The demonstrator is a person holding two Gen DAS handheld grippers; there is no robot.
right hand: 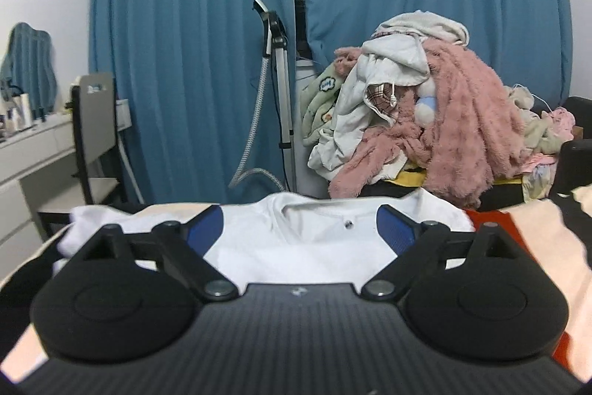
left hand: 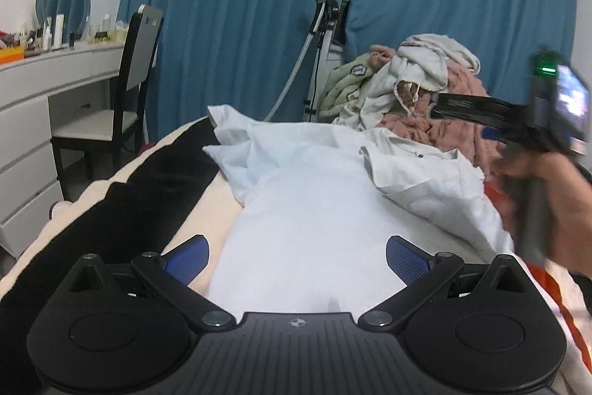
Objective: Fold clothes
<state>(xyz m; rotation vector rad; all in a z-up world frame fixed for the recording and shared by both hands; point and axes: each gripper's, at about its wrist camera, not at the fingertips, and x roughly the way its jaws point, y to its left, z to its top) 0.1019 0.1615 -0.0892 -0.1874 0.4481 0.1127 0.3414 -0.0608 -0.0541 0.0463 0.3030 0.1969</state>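
Note:
A white shirt (left hand: 314, 206) lies spread on the bed, collar toward the far end, one sleeve bunched at the far left. My left gripper (left hand: 298, 256) is open and empty just above the shirt's near part. The right gripper's body (left hand: 555, 106) shows at the right edge of the left wrist view, held in a hand above the shirt's right side. In the right wrist view the right gripper (right hand: 299, 228) is open and empty over the shirt (right hand: 296, 247), near its collar and small dark button (right hand: 347, 224).
A pile of clothes with a pink fluffy garment (right hand: 455, 121) stands at the far end of the bed. A garment steamer (right hand: 277, 80) stands before blue curtains (right hand: 192, 43). A chair (left hand: 122, 91) and white dresser (left hand: 44, 106) are at the left. The bedcover (left hand: 111, 210) is cream and black.

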